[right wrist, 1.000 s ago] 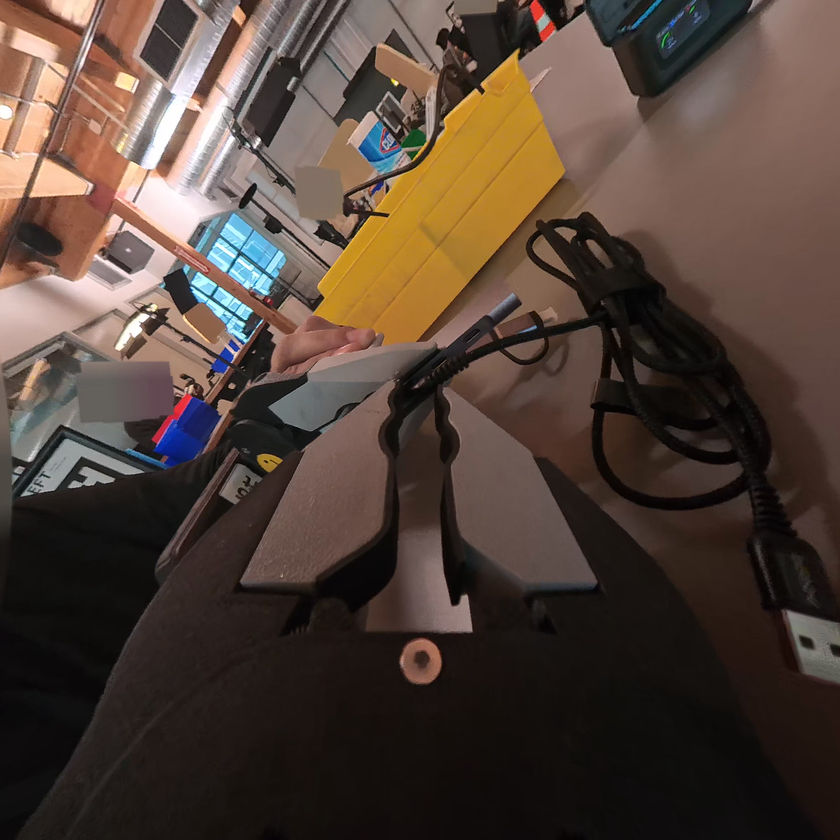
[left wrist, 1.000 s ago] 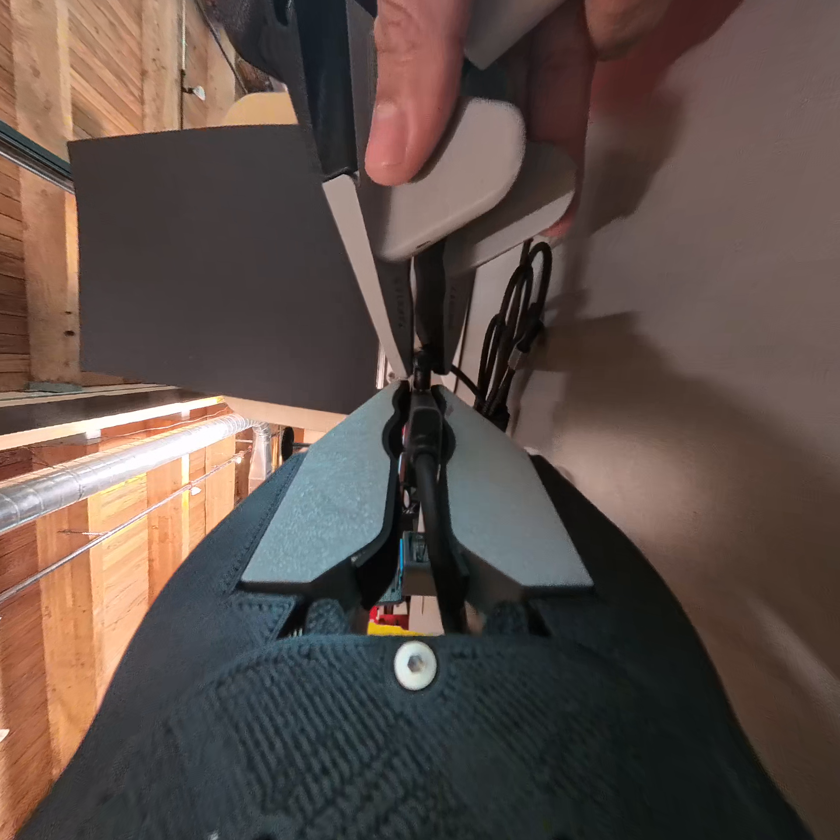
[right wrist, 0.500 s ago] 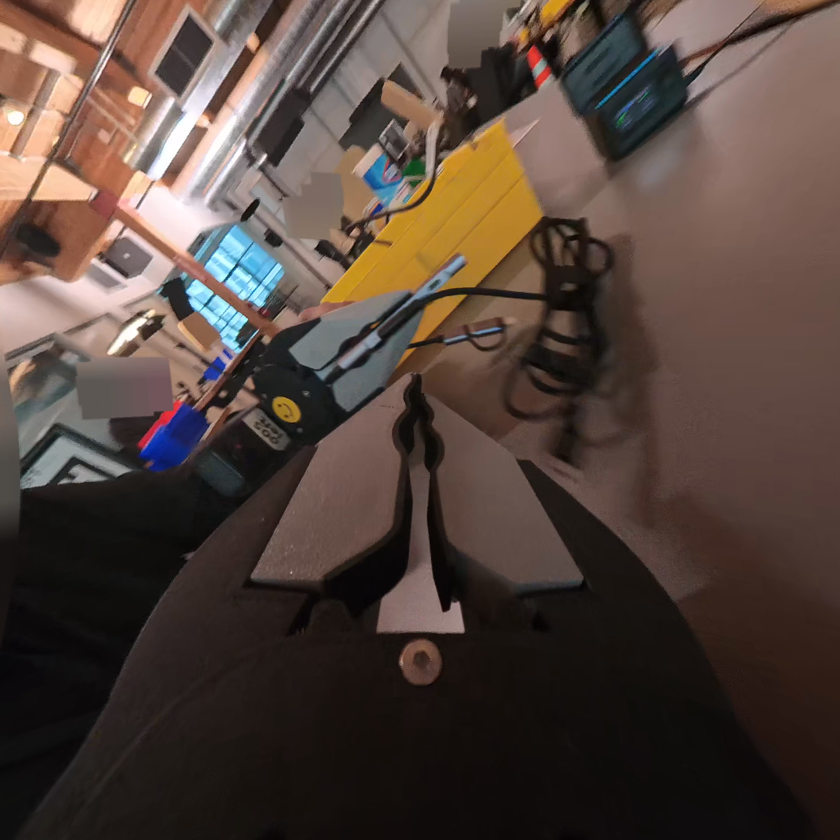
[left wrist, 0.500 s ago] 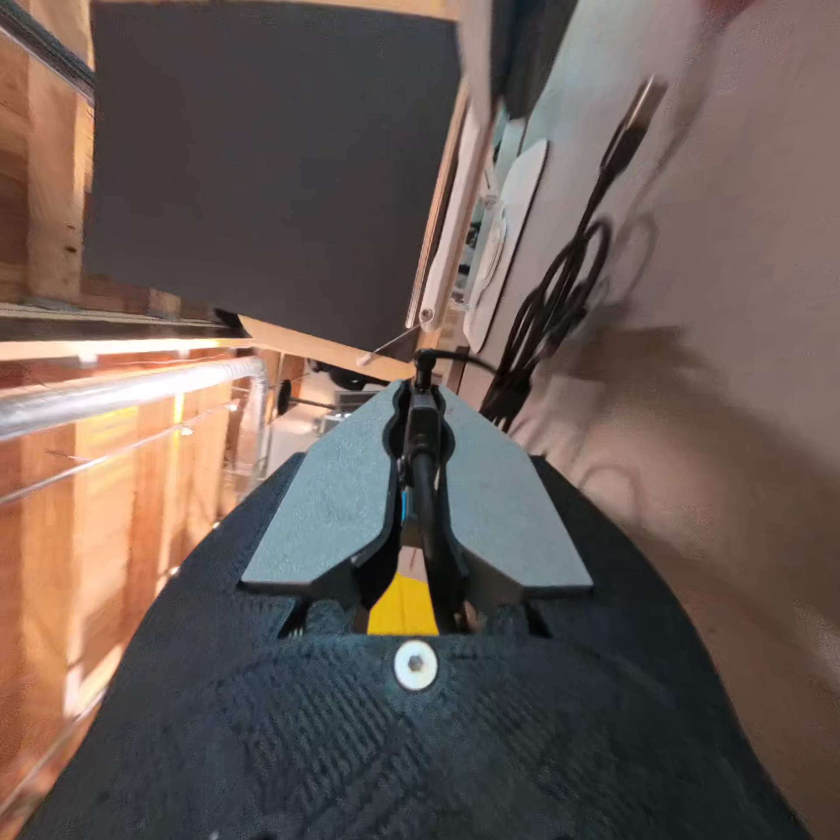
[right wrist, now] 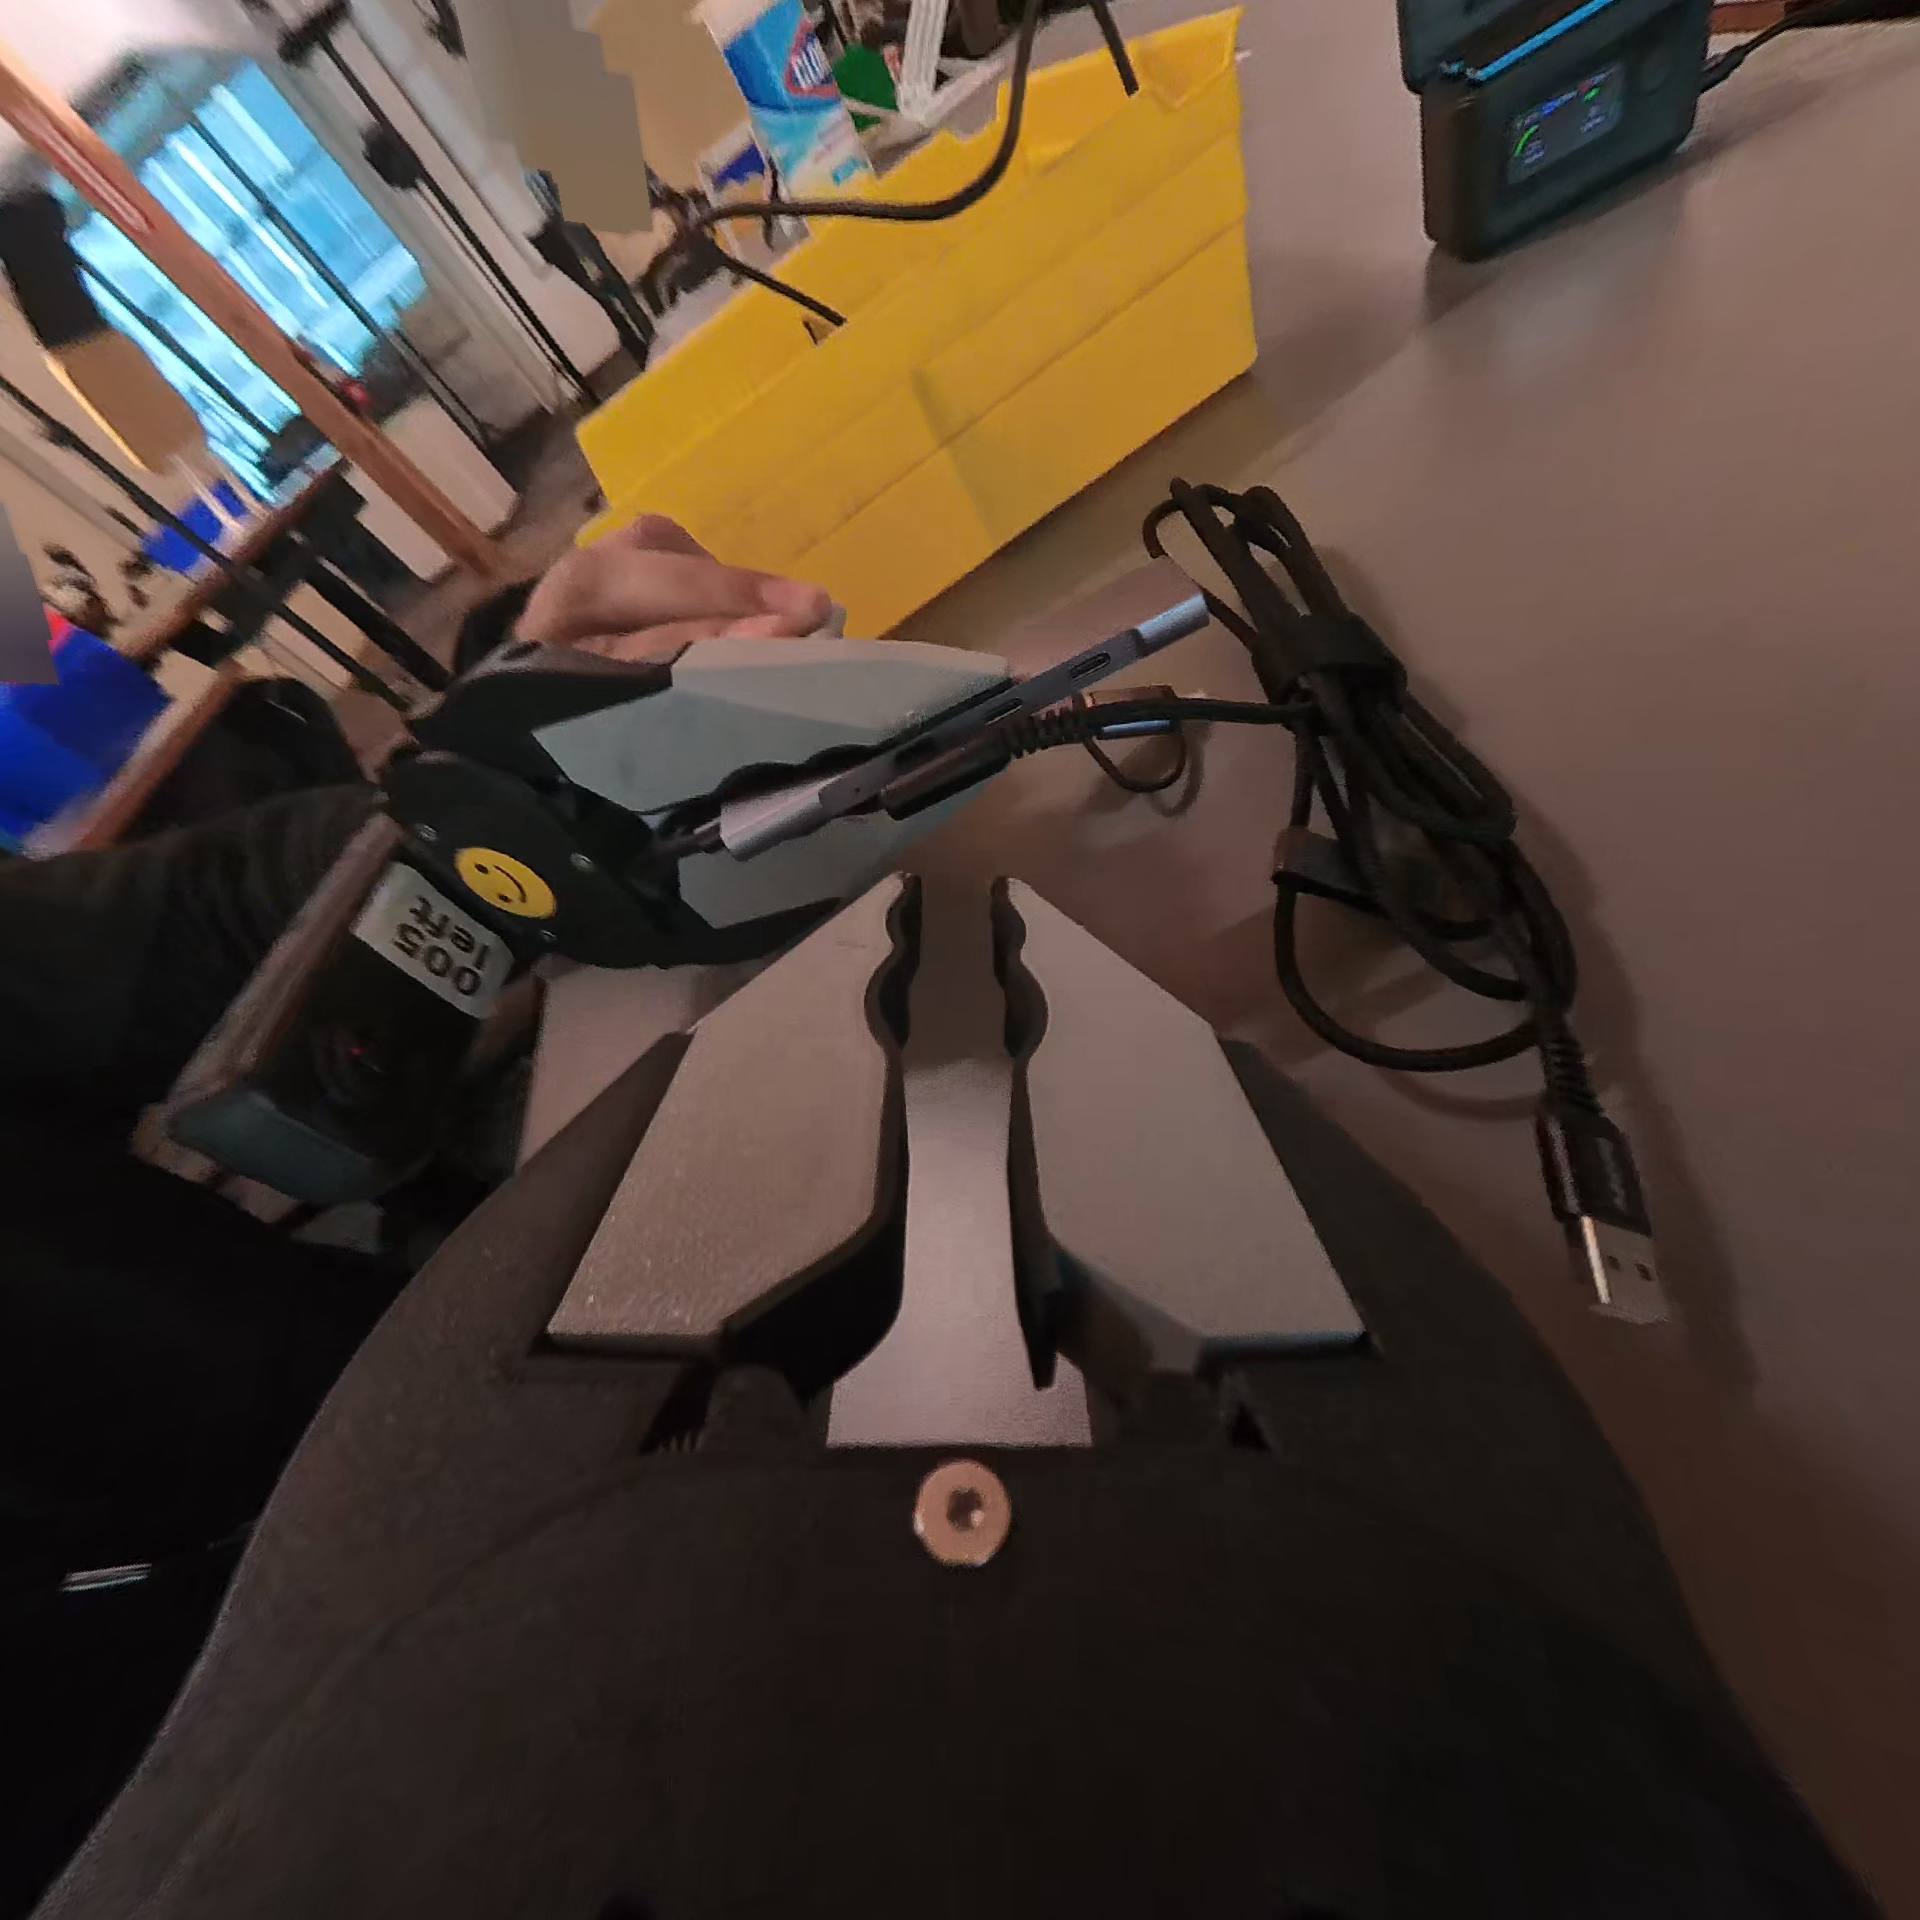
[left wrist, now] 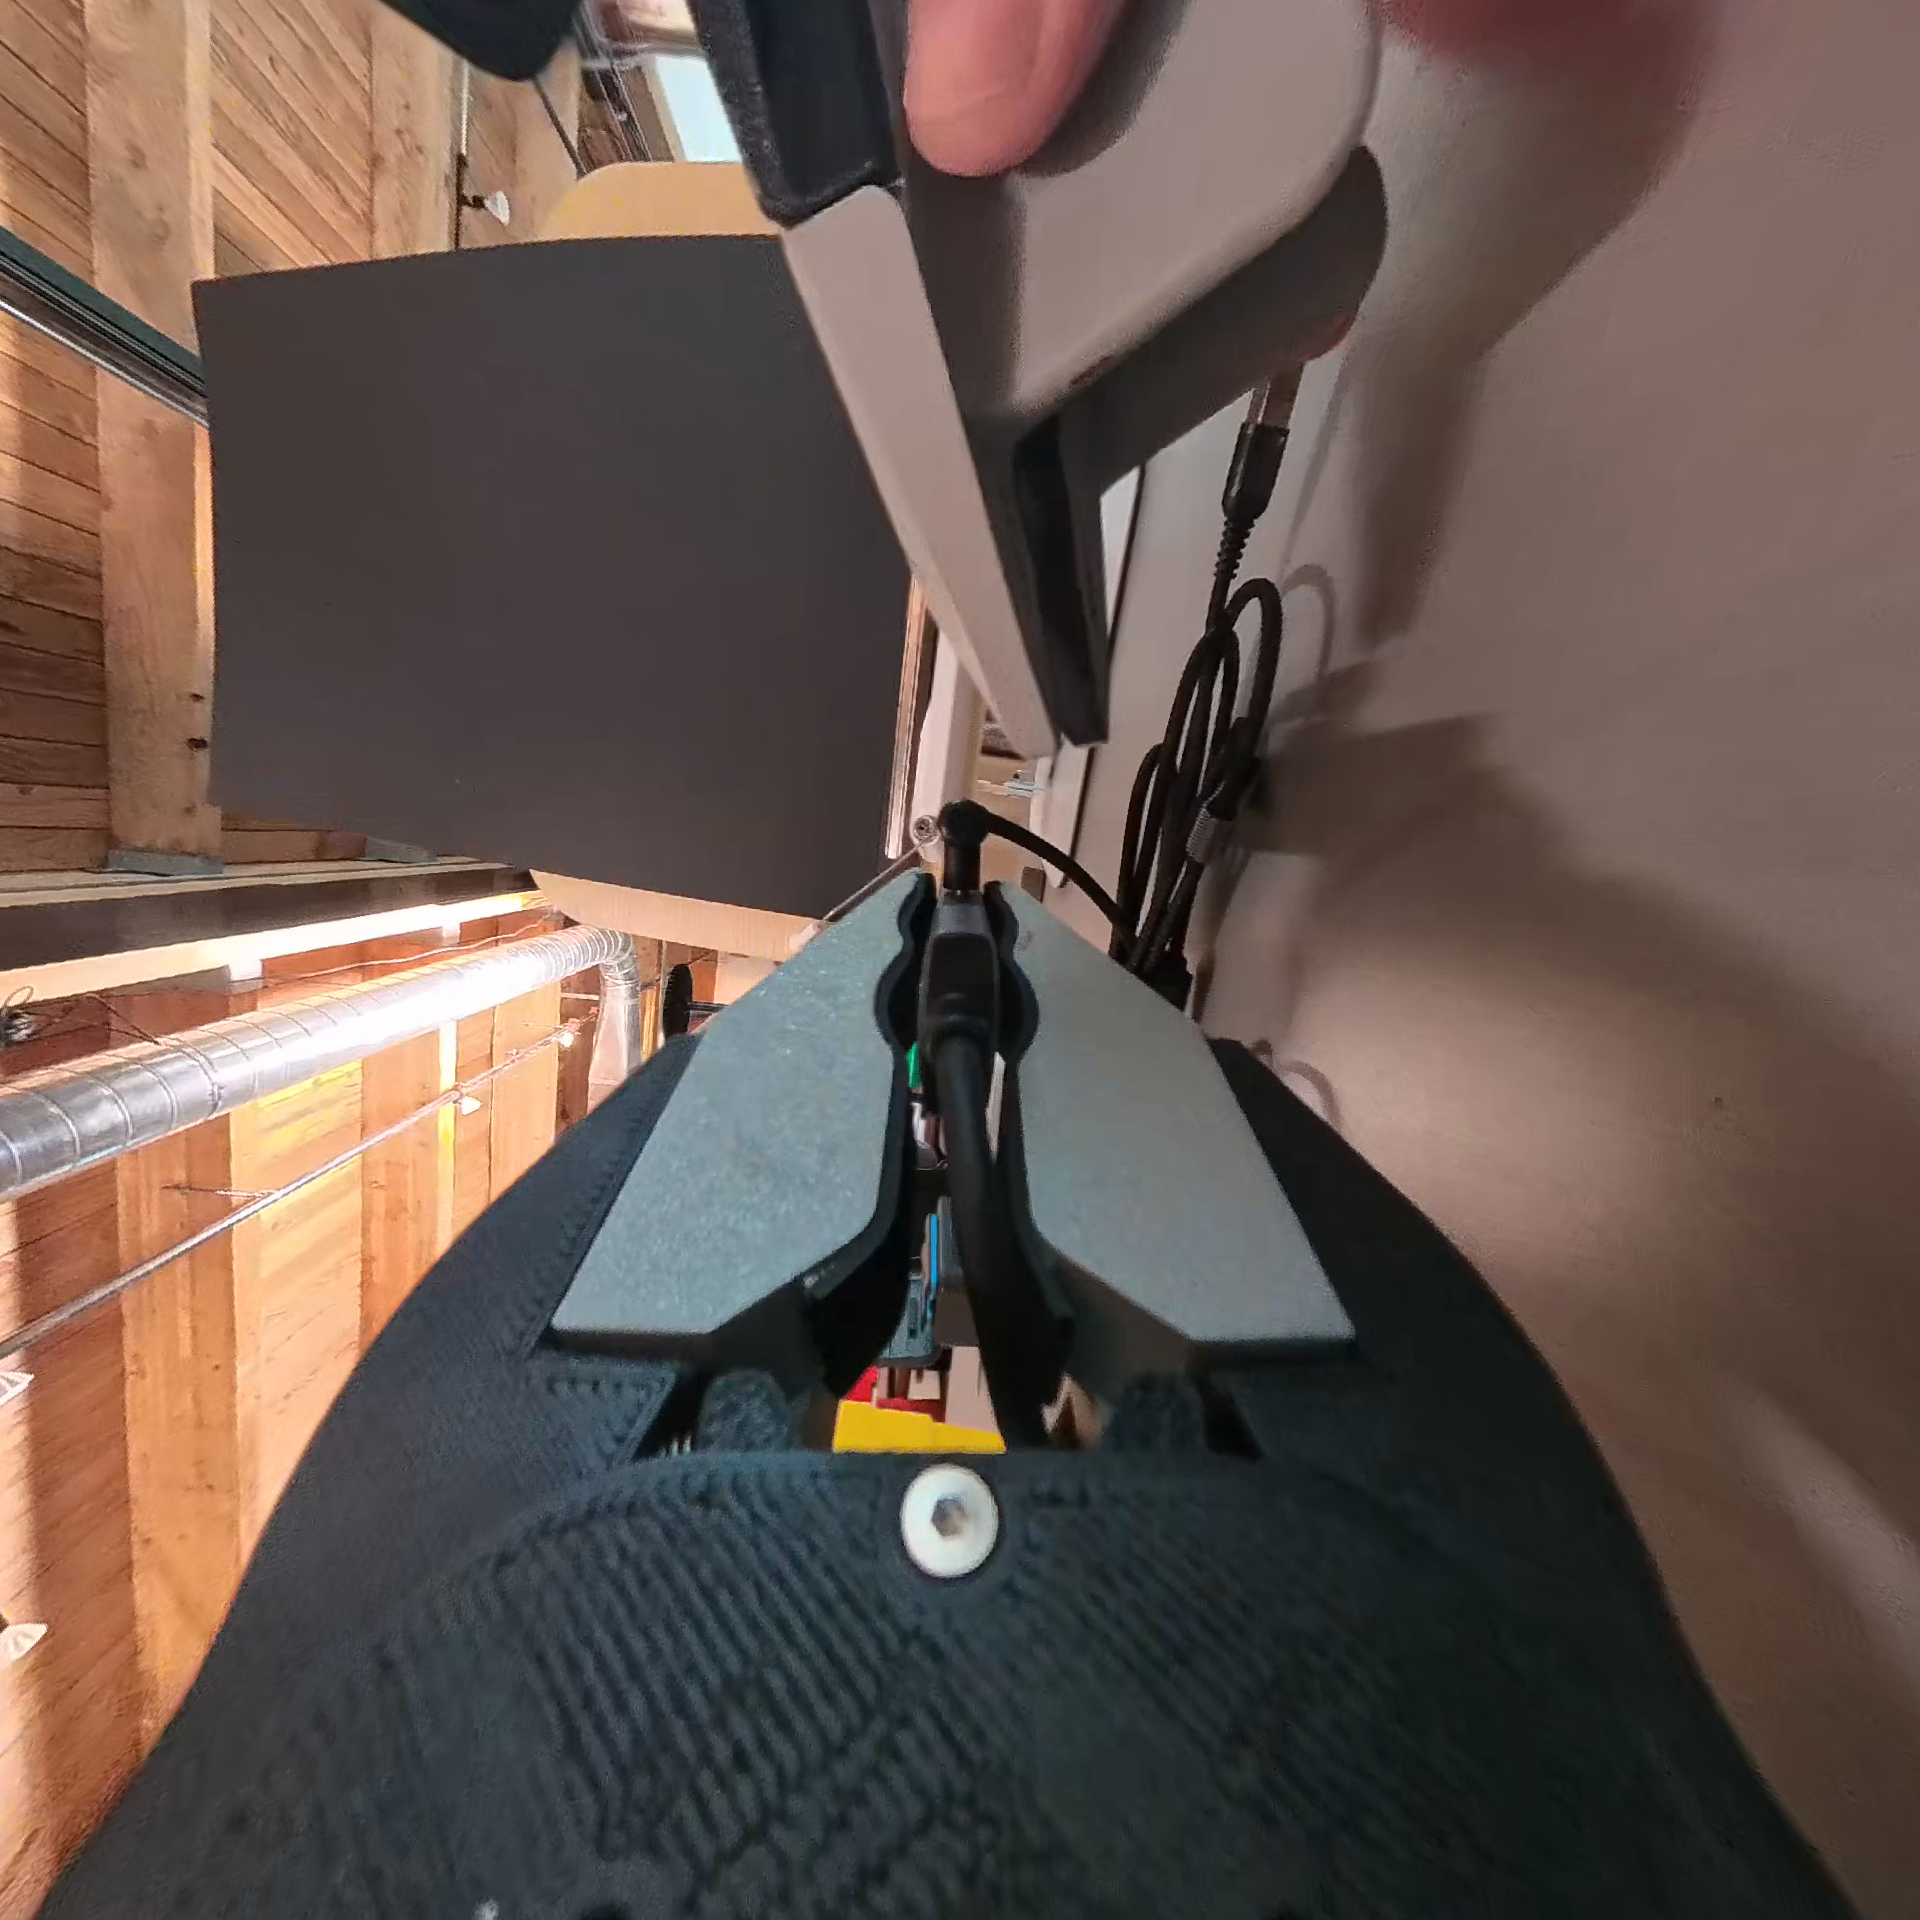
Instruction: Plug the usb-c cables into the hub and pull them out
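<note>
Left gripper (left wrist: 954,902) clamps the grey usb hub (right wrist: 977,717) with a black usb-c cable (right wrist: 1164,715) plugged in, held above the table (right wrist: 1558,623), while right gripper (right wrist: 954,896) is slightly parted, empty, beside the coiled black cable bundle (right wrist: 1382,790).

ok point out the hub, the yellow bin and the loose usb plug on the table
hub (right wrist: 1101,663): right wrist view, on its slim grey side with the ports
yellow bin (right wrist: 997,384): right wrist view, on its front wall
loose usb plug (right wrist: 1621,1273): right wrist view, on its metal end
</note>
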